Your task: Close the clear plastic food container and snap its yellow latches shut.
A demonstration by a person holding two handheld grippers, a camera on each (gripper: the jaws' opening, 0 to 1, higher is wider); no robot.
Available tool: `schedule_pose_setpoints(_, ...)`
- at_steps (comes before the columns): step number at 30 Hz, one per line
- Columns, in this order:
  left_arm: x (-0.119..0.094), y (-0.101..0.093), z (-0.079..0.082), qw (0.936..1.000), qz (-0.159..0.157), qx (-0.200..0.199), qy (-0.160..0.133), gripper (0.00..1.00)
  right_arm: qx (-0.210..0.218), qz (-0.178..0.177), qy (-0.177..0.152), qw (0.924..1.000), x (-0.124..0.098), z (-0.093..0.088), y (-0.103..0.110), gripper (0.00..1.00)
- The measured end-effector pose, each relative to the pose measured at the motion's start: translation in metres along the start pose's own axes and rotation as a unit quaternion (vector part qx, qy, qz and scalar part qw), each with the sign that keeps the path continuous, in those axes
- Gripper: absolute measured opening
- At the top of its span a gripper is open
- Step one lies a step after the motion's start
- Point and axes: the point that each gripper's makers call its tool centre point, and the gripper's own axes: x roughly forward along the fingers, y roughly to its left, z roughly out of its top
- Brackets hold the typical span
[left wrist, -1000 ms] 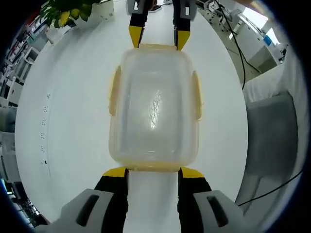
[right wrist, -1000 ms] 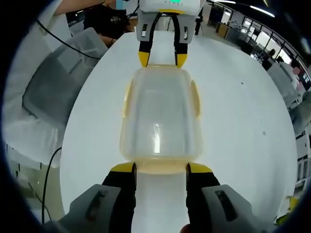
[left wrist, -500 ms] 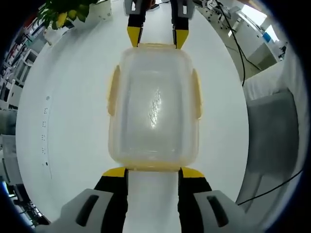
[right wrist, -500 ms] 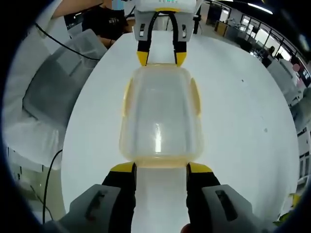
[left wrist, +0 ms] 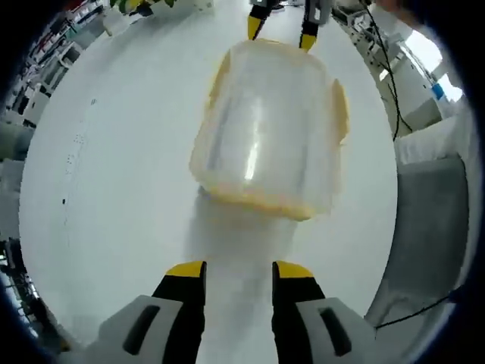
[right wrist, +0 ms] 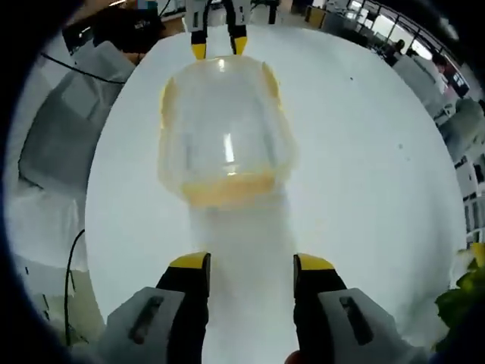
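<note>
— Clear plastic food container with yellow latches (left wrist: 269,133): where do we see it?
— On the round white table (left wrist: 114,189), apart from our left gripper (left wrist: 239,271) and right gripper (right wrist: 242,262), both jaws spread, empty.

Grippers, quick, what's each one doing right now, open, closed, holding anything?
Left gripper: open, holding nothing, short of the container.
Right gripper: open, holding nothing, also clear of the container.
</note>
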Motion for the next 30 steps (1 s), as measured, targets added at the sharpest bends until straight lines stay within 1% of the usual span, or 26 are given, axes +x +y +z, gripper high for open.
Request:
schedule_pose_setpoints(1,-0.002,-0.001,0.002,0.9998,-0.005,-0.018,-0.009,0.26,0.019,0.002,-0.009,0.9998,-0.003,0.002,0.0,0.43)
schedule_pose_setpoints(2,-0.009,-0.004,0.008,0.996,-0.023,-0.078,-0.037,0.25,0.037,0.005,-0.018,0.9992,-0.005,0.004,0.0,0.45)
schedule_pose_setpoints(3,-0.014,-0.005,0.013,0.9906,-0.034,-0.121,-0.056,0.26,0.069,0.012,-0.036,0.9969,-0.01,0.009,0.0,0.46)
schedule_pose_setpoints(4,-0.018,-0.006,0.019,0.9845,-0.04,-0.153,-0.077,0.28,0.08,0.014,-0.043,0.9958,-0.012,0.011,-0.001,0.47)
schedule_pose_setpoints(5,-0.025,-0.008,0.028,0.9745,-0.057,-0.186,-0.111,0.3,0.113,0.013,-0.06,0.9917,-0.017,0.017,-0.004,0.46)
schedule_pose_setpoints(6,-0.028,-0.01,0.03,0.9701,-0.067,-0.197,-0.125,0.32,0.136,0.006,-0.069,0.9883,-0.02,0.02,-0.009,0.46)
schedule_pose_setpoints(8,-0.034,-0.01,0.033,0.9513,-0.08,-0.26,-0.144,0.33,0.197,0.006,-0.089,0.9762,-0.029,0.027,-0.014,0.43)
schedule_pose_setpoints(9,-0.035,-0.01,0.036,0.9266,-0.095,-0.329,-0.154,0.34,0.262,0.026,-0.092,0.9603,-0.033,0.03,-0.011,0.4)
schedule_pose_setpoints(10,-0.037,-0.015,0.039,0.9073,-0.123,-0.368,-0.162,0.36,0.296,0.056,-0.106,0.9478,-0.035,0.037,-0.003,0.38)
schedule_pose_setpoints(11,-0.04,-0.021,0.049,0.8744,-0.166,-0.418,-0.182,0.37,0.359,0.102,-0.108,0.9214,-0.037,0.042,0.008,0.36)
schedule_pose_setpoints(12,-0.04,-0.024,0.05,0.8567,-0.183,-0.447,-0.181,0.38,0.385,0.132,-0.119,0.9058,-0.038,0.048,0.015,0.36)
schedule_pose_setpoints(13,-0.039,-0.025,0.052,0.8371,-0.185,-0.481,-0.184,0.38,0.398,0.151,-0.139,0.894,-0.039,0.056,0.018,0.35)
schedule_pose_setpoints(14,-0.037,-0.025,0.052,0.8346,-0.18,-0.486,-0.186,0.38,0.429,0.17,-0.157,0.8732,-0.038,0.062,0.021,0.34)
schedule_pose_setpoints(15,-0.034,-0.027,0.051,0.8393,-0.175,-0.481,-0.182,0.38,0.452,0.181,-0.159,0.8586,-0.037,0.065,0.023,0.33)
schedule_pose_setpoints(16,-0.03,-0.029,0.05,0.8492,-0.169,-0.469,-0.175,0.38,0.472,0.192,-0.162,0.8452,-0.034,0.067,0.026,0.32)
schedule_pose_setpoints(17,-0.026,-0.029,0.049,0.8552,-0.159,-0.463,-0.169,0.38,0.473,0.193,-0.166,0.8436,-0.032,0.069,0.027,0.32)
schedule_pose_setpoints(18,-0.023,-0.03,0.051,0.8546,-0.154,-0.467,-0.167,0.38,0.473,0.192,-0.167,0.8439,-0.027,0.069,0.027,0.32)
schedule_pose_setpoints(19,-0.021,-0.03,0.053,0.8525,-0.153,-0.471,-0.166,0.38,0.481,0.19,-0.165,0.8399,-0.025,0.069,0.028,0.33)
schedule_pose_setpoints(20,-0.02,-0.03,0.058,0.8443,-0.149,-0.484,-0.174,0.38,0.484,0.185,-0.164,0.8397,-0.022,0.069,0.03,0.32)
schedule_pose_setpoints(21,-0.019,-0.03,0.06,0.841,-0.149,-0.489,-0.178,0.38,0.484,0.184,-0.161,0.8406,-0.021,0.07,0.031,0.32)
schedule_pose_setpoints(22,-0.019,-0.033,0.066,0.8314,-0.158,-0.502,-0.178,0.38,0.483,0.18,-0.155,0.8427,-0.019,0.07,0.031,0.32)
schedule_pose_setpoints(24,-0.018,-0.037,0.069,0.8331,-0.161,-0.501,-0.171,0.4,0.477,0.174,-0.149,0.8489,-0.017,0.071,0.03,0.31)
schedule_pose_setpoints(26,-0.013,-0.035,0.065,0.8435,-0.148,-0.493,-0.154,0.37,0.474,0.171,-0.142,0.8519,-0.015,0.071,0.03,0.27)
schedule_pose_setpoints(28,-0.01,-0.035,0.064,0.8404,-0.145,-0.501,-0.147,0.36,0.47,0.166,-0.131,0.8573,-0.011,0.07,0.031,0.27)
schedule_pose_setpoints(29,-0.009,-0.035,0.063,0.8402,-0.145,-0.502,-0.144,0.35,0.465,0.162,-0.122,0.8619,-0.008,0.068,0.032,0.28)
schedule_pose_setpoints(30,-0.009,-0.037,0.063,0.8425,-0.147,-0.499,-0.142,0.35,0.45,0.154,-0.105,0.8732,-0.005,0.064,0.033,0.28)
